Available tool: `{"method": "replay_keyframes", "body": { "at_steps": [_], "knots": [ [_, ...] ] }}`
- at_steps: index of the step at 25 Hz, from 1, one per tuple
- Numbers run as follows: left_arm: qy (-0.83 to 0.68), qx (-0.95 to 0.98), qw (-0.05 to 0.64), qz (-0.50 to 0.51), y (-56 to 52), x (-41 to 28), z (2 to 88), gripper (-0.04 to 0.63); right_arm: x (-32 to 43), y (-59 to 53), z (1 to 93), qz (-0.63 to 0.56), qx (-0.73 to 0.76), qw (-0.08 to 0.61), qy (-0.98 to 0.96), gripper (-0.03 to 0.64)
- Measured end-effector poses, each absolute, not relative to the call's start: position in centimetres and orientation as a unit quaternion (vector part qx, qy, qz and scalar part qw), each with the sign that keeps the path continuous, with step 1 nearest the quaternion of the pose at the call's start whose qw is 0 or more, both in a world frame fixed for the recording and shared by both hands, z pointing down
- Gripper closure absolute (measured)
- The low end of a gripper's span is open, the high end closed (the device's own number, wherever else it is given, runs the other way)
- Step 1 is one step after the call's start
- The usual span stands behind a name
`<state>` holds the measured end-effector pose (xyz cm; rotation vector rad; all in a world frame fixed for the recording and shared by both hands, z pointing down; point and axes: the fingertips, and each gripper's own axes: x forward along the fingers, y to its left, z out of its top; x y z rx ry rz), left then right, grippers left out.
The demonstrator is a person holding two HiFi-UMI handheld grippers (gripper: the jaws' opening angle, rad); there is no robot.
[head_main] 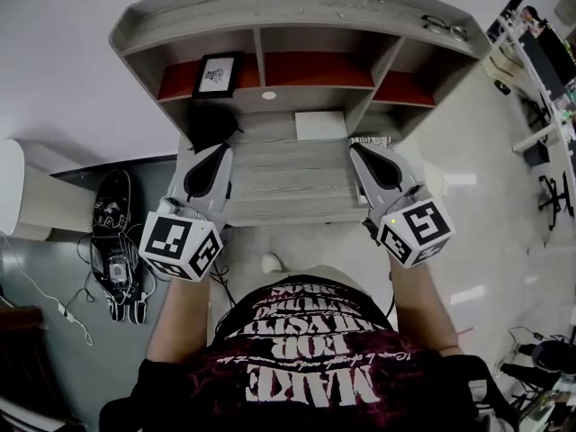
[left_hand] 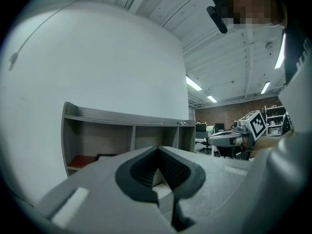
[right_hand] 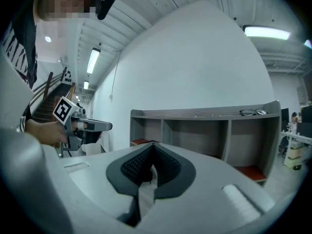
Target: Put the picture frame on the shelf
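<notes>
The black picture frame (head_main: 217, 73) with a white print stands upright in the left compartment of the grey wooden shelf (head_main: 297, 7). In the left gripper view only its dark edge (left_hand: 107, 155) shows, low in that compartment. My left gripper (head_main: 219, 148) is held over the left of the desk top (head_main: 288, 183), short of the shelf, shut with nothing in it (left_hand: 158, 149). My right gripper (head_main: 357, 148) hovers level with it at the right, also shut and empty (right_hand: 152, 144). Both point at the shelf (right_hand: 204, 113), well apart from the frame.
A pair of glasses (head_main: 444, 27) lies on the shelf's top board at the right. On the desk under the shelf lie a white sheet (head_main: 320, 125) and a black object (head_main: 211, 120). Black gear and cables (head_main: 115, 241) lie on the floor at the left.
</notes>
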<state>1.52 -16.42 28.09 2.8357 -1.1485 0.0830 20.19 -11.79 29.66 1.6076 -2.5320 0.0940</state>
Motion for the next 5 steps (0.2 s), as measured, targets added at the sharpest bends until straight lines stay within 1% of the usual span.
{"method": "replay_keyframes", "body": {
  "at_steps": [5],
  "knots": [
    [-0.382,0.923,0.033,0.038,-14.2,3.7,28.0,0.595,22.5,-10.3,30.3,0.038,0.525,0.066,-0.848,0.592]
  ]
}}
